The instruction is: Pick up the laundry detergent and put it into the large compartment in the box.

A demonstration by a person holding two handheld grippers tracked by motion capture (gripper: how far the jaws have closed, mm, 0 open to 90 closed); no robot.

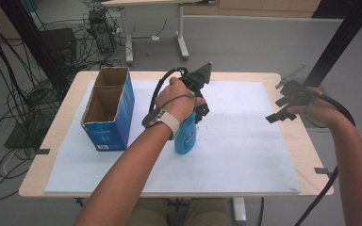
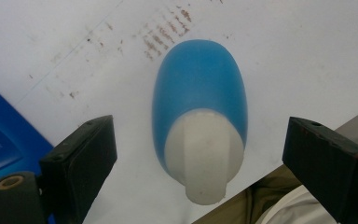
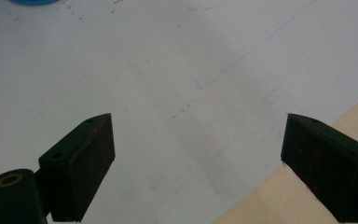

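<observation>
A: Where's the blue bottle (image 1: 185, 136)?

B: Standing up on the white mat (image 1: 245, 155), near the middle, a bit to the left. It has a white cap (image 2: 204, 158) on top.

A: And the left gripper (image 1: 199, 106)?

B: Right over the bottle, pointing down. In the left gripper view the bottle sits between the two black jaws, w/ a gap on each side. The jaws are wide apart & don't touch it, so it's got hold of nothing.

A: Right gripper (image 1: 283, 109)?

B: Held up over the right edge of the table (image 1: 306, 146), well apart from the bottle. Its jaws are spread wide too, nothing between them. In the right gripper view there's just mat & a bit of wood under them.

A: Anything else close by?

B: A blue cardboard box (image 1: 109, 109) w/ its top open, left of the bottle, on the left part of the mat. The person's left hand (image 1: 176, 101) has a watch (image 1: 162, 120) on the wrist.

A: And past the table?

B: Lots of black cables (image 1: 9, 89) on the floor, far left.
</observation>
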